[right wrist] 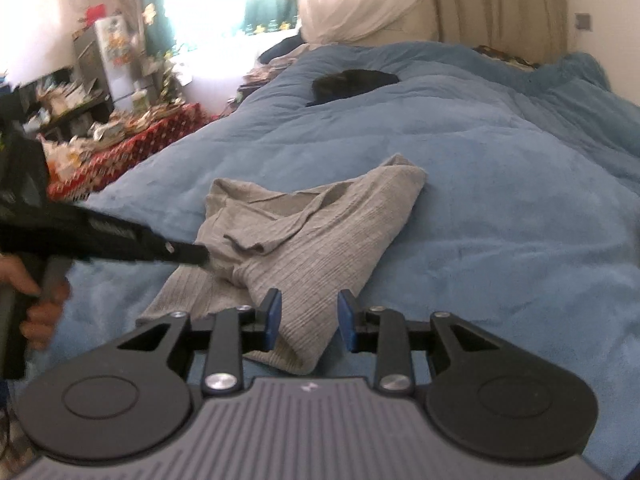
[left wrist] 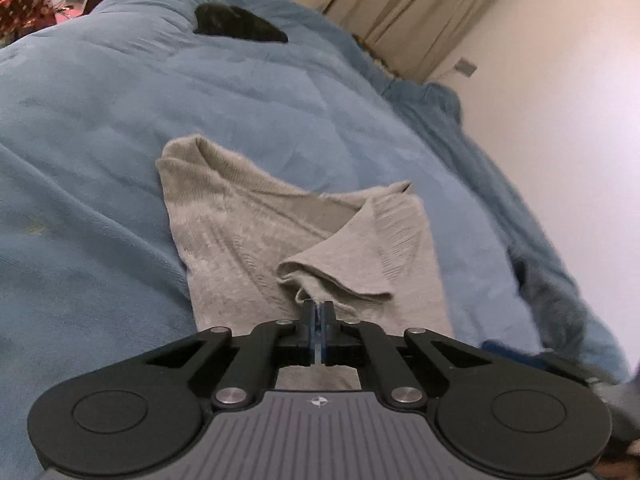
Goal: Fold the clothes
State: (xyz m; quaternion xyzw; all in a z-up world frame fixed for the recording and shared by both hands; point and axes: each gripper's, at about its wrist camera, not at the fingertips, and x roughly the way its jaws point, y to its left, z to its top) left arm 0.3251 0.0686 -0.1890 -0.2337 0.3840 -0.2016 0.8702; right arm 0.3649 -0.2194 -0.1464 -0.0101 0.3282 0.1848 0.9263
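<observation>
grey knit: a ribbed grey sweater (left wrist: 248, 236) lies crumpled on the bed, partly folded over itself, one fold raised in a loose flap near its middle.
bedding: a blue blanket (left wrist: 100, 128) covers the whole bed; the sweater rests on its near half, with bare blanket on every side of it.
left gripper (left wrist: 319, 309): its blue-padded fingers are pressed together on a bunched edge of the sweater, and the cloth rises in a small peak right at the tips.
left gripper from the other side: in the right wrist view it reaches in from the left as a dark blurred bar (right wrist: 120, 240), its tip buried in the sweater's folds (right wrist: 304, 236).
hand: a hand (right wrist: 36, 296) wraps the handle of that left tool at the picture's left edge.
right gripper (right wrist: 308, 318): its fingers are spread wide apart, holding nothing; it hovers over the near corner of the sweater, and the cloth shows through the gap between the blue pads (right wrist: 274, 316).
dark item: a black garment (left wrist: 240, 26) lies farther up the blanket, well apart from the sweater.
room: beige curtains (right wrist: 492, 0) hang behind the bed, and a cluttered table with a red patterned cloth (right wrist: 132, 148) stands to the left of it.
</observation>
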